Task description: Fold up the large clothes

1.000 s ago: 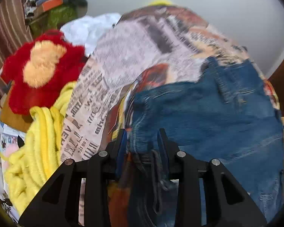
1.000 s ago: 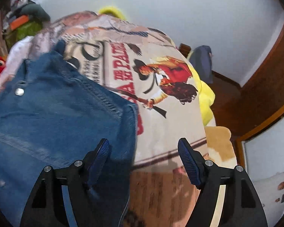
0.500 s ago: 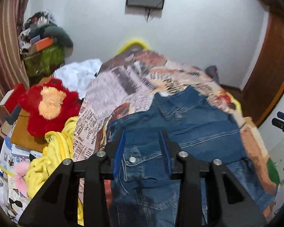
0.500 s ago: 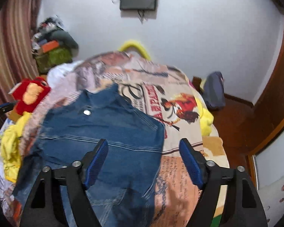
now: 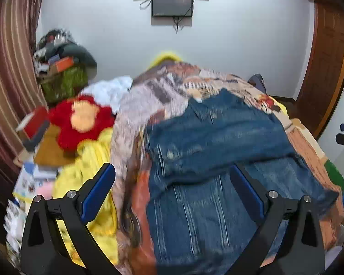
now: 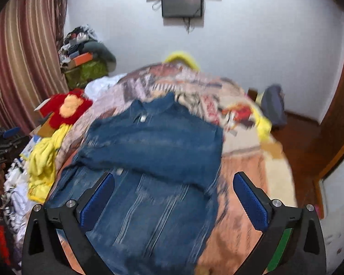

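Observation:
A blue denim jacket (image 5: pixel 217 142) lies on the patterned bedspread (image 5: pixel 149 96), its upper part folded down over the lower part. It also shows in the right wrist view (image 6: pixel 156 142), collar at the far end. My left gripper (image 5: pixel 172 188) is open and empty, raised above the jacket's near left part. My right gripper (image 6: pixel 174 197) is open and empty, raised above the jacket's near right part. Both views are blurred.
A red plush toy (image 5: pixel 80 119) and yellow cloth (image 5: pixel 89 171) lie left of the bed, with a cluttered pile (image 5: pixel 62 68) by the striped curtain. A dark bag (image 6: pixel 273 107) sits on the wooden floor at the right. A screen (image 6: pixel 182 3) hangs on the far wall.
My left gripper has let go of the jacket's edge and opened. Both grippers have pulled back and up from the bed, so the whole folded jacket shows.

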Demonstrator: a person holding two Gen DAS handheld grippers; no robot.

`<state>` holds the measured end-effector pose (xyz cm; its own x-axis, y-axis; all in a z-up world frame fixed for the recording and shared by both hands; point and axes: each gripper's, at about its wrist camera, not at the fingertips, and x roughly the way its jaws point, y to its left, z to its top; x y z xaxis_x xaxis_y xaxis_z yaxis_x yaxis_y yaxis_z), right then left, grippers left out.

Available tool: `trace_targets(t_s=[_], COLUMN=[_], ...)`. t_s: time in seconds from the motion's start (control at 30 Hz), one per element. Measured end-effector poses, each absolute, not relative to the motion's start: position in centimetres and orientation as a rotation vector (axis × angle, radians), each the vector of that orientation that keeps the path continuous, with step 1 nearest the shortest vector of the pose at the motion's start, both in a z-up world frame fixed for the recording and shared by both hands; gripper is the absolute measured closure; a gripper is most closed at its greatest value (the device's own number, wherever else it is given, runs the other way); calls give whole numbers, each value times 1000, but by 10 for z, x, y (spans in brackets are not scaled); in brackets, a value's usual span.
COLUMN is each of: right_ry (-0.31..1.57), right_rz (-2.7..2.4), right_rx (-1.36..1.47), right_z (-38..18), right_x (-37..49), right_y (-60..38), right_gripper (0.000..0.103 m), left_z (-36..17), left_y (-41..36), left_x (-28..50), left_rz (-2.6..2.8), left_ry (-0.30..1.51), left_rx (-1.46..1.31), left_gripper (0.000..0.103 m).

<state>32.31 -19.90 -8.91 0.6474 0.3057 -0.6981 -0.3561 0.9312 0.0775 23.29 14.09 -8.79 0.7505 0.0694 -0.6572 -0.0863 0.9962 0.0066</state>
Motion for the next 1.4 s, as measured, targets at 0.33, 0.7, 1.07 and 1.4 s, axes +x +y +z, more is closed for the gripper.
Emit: trace_targets(t_s=[0.33, 0.7, 1.07, 1.4], right_ry=[1101, 1223, 1172, 1048], right_rz=[356, 391, 385, 472], right_rx=[163, 359, 342, 299], right_z=[-181, -231, -230, -191], right_x=[309, 293, 291, 310], right_y=[-235, -255, -257, -242], right_gripper=[0, 8, 75, 86], left_z=[-182, -272, -261, -196], left_y=[173, 191, 183, 178], left_x=[208, 193, 186, 207], left_rz=[78, 46, 52, 24], left_ry=[956, 1167, 1134, 962], left_rx=[-281, -589, -525, -445], left_gripper=[2, 20, 81, 86])
